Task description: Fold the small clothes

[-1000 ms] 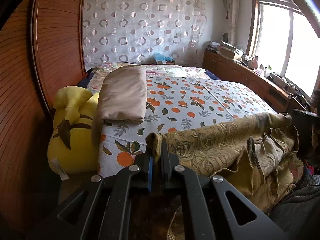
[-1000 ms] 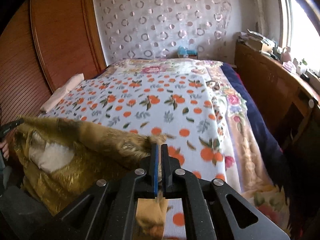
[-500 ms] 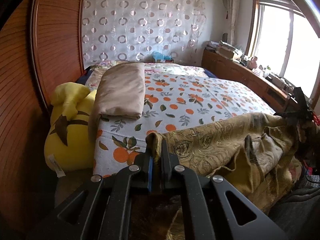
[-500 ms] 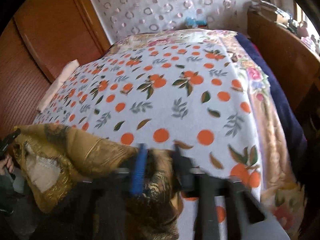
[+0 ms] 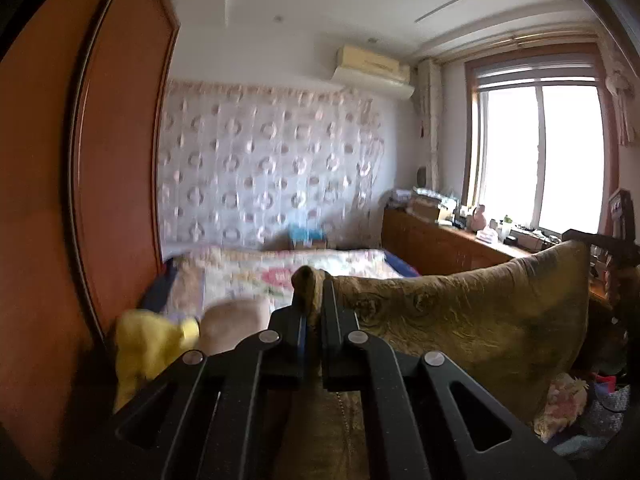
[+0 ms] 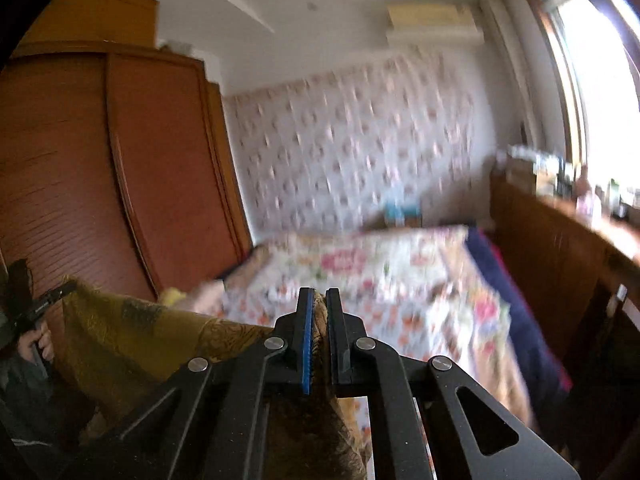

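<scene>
A gold-brown patterned garment [image 5: 460,320] hangs stretched between my two grippers, raised above the bed. My left gripper [image 5: 312,300] is shut on one top corner of it; the cloth runs off to the right. My right gripper [image 6: 318,312] is shut on the other top corner, and the garment [image 6: 140,332] spreads away to the left toward the other gripper [image 6: 36,308]. The lower part of the cloth hangs below both views.
The bed [image 6: 380,272] with its floral and orange-print cover lies ahead and below. A yellow plush toy [image 5: 148,344] and a folded beige blanket [image 5: 236,320] sit at its left side. A wooden wardrobe [image 5: 80,200] stands left, a cluttered wooden counter [image 5: 448,240] under the window right.
Both grippers have risen and tilted up, lifting the garment off the bed and pulling it taut between them. The views now show the wall and ceiling, with motion blur.
</scene>
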### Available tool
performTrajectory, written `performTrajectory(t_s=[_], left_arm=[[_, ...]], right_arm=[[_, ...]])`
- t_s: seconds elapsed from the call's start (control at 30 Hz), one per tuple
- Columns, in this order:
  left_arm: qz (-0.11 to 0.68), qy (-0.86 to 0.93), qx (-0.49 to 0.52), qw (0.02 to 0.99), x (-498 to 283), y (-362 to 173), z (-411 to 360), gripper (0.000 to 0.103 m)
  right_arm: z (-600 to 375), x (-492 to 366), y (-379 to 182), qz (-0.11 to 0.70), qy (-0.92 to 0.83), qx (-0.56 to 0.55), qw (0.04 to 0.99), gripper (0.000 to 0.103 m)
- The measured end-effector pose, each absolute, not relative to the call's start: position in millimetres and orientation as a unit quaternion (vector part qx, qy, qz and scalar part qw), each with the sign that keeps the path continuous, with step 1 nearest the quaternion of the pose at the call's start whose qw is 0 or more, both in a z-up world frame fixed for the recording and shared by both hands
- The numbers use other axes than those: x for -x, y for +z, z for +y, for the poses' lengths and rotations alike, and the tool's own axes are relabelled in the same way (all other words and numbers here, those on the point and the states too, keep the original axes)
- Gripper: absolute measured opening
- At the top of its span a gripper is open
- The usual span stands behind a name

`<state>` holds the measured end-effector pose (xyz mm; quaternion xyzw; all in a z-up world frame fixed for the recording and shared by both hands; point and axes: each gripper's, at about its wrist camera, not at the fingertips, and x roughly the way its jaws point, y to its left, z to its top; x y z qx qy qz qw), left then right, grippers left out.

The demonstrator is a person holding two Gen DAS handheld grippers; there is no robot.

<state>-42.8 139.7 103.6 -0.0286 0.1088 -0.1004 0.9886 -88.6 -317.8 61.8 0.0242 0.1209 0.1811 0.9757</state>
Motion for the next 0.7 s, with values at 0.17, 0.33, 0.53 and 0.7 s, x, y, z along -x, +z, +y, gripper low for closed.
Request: performTrajectory(t_s=[0.17,0.33,0.53,0.7], left_arm=[[0.099,-0.094,0.021,0.99,2,126,140,0.006],[0.146,-0.067,0.012,0.987,-69,94,142,0.006],[0.234,-0.044,0.011,0.971,-137,18,146,0.006],[0.281,-0.03,0.011,0.959,-139,-35,147,0.006]], right_arm=[[-309,76,89,0.101,0.158,0.005,0.982,0.006],[-278,10,57,0.151,0.137,0.024,0.979,0.006],[-242,-82,-20,0.258,0.117,0.021,0.959,0.006],[-286,-108,-71,0.294,0.034,-0.076,0.952,0.001]])
